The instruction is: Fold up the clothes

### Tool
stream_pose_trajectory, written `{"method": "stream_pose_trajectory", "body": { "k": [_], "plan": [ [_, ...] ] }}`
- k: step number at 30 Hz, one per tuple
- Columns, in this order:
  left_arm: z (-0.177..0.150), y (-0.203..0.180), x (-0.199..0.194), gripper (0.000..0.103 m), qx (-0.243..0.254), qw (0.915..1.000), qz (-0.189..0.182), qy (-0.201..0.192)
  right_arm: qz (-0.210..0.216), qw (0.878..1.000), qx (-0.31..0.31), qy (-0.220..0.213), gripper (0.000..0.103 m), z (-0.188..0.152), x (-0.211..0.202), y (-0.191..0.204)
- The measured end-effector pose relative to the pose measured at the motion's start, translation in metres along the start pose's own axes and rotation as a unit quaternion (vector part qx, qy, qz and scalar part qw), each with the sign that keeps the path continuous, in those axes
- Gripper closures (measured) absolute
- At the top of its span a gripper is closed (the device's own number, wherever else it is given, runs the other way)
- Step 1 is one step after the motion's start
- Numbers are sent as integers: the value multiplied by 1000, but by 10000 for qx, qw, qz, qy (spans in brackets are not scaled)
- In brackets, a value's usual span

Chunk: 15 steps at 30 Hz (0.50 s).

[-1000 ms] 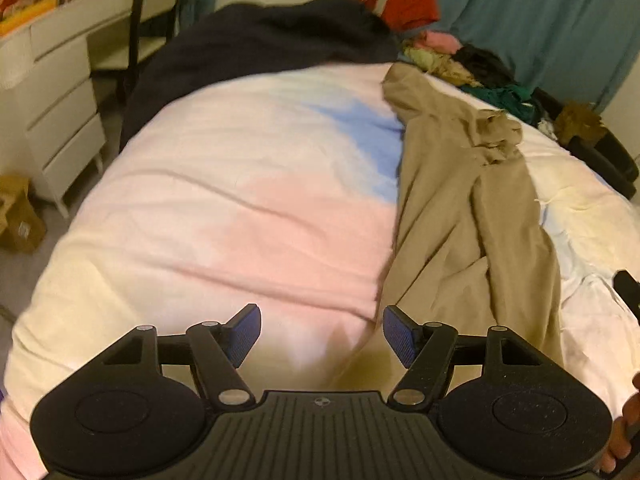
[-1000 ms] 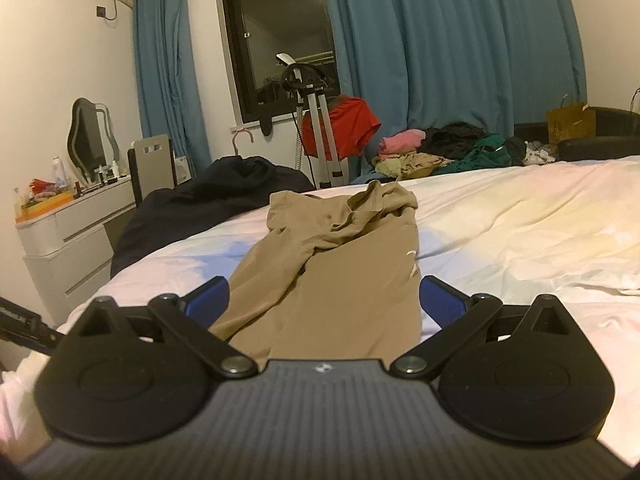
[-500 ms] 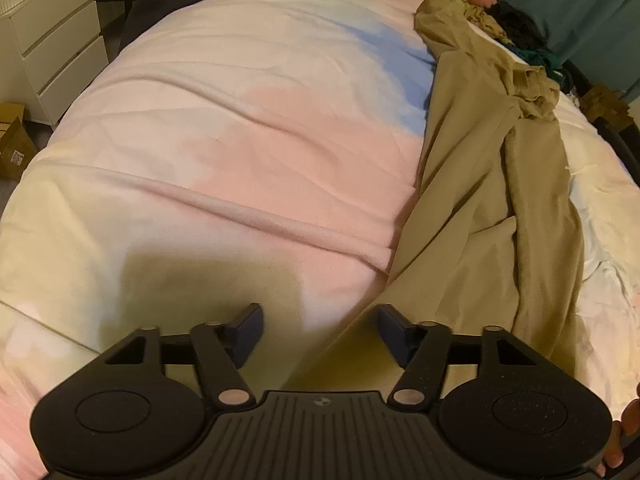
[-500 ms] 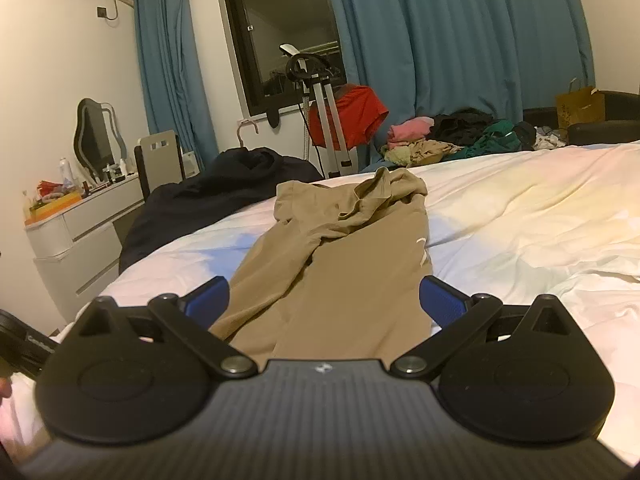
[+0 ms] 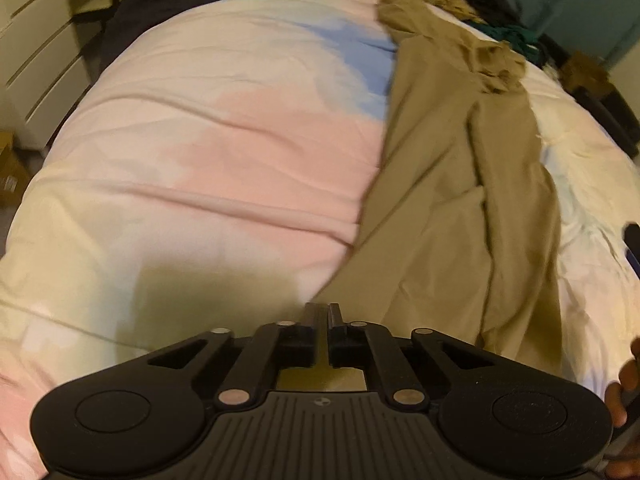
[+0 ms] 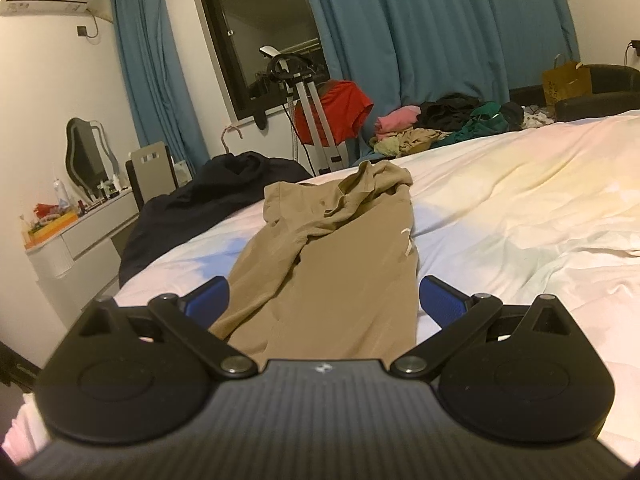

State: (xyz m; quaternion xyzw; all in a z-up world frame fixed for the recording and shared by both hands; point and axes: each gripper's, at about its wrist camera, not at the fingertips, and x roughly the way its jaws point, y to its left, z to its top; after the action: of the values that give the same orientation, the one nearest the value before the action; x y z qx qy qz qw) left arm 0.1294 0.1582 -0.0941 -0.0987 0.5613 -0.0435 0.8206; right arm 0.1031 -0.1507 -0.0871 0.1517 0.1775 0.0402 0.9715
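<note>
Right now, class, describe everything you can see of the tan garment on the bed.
The tan garment is thin, soft-looking cloth laid lengthwise on the pastel duvet, roughly flattened, with long creases and its far end bunched into crumpled folds. A pale thread shows on one edge. Its near corner runs under the left claw, whose jaws have just been closing on it; the right claw hangs open above it.

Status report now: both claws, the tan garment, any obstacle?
Left claw just closed at the tan garment near corner; pinch itself not visible. Right claw open, garment between pads, untouched. Nothing on the garment.
</note>
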Motion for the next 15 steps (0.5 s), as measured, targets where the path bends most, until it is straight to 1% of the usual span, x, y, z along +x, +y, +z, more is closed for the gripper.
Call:
{"method": "stream_pose_trajectory", "body": {
  "k": [1, 3, 4, 5, 6, 8, 10, 11, 12, 13, 15],
  "plan": [
    [1, 2, 2, 82, -112, 9999, 45, 46, 13, 10000, -5, 8, 0, 0, 0, 0],
    [5, 7, 8, 65, -276, 9995, 52, 124, 39, 10000, -28, 30, 0, -1, 1, 1],
    [6, 8, 12, 60, -261, 9994, 81, 189, 49, 10000, -42, 41, 0, -1, 1, 2],
    [7, 7, 15, 50, -217, 9993, 120, 262, 62, 10000, -47, 52, 0, -1, 1, 2],
    [8, 7, 19, 47, -173, 9992, 159, 334, 74, 9999, -44, 61, 0, -1, 1, 2],
    [8, 0, 25, 50, 49, 9987, 216, 465, 87, 9999, -40, 75, 0, 0, 2, 2],
    [6, -7, 27, 52, 264, 9978, 349, 493, 101, 9999, -64, 81, 0, 0, 3, 4],
    [4, -11, 27, 61, 388, 9972, 396, 504, 104, 9999, -82, 80, 0, 0, 3, 4],
    [3, -14, 26, 78, 510, 9966, 409, 497, 112, 9999, -98, 78, 0, 0, 3, 5],
    [1, -17, 25, 84, 631, 9960, 411, 485, 123, 9998, -113, 76, 0, -1, 3, 5],
    [-2, -23, 21, 90, 872, 9943, 415, 460, 115, 9998, -126, 81, 0, -1, 3, 5]
  ]
}}
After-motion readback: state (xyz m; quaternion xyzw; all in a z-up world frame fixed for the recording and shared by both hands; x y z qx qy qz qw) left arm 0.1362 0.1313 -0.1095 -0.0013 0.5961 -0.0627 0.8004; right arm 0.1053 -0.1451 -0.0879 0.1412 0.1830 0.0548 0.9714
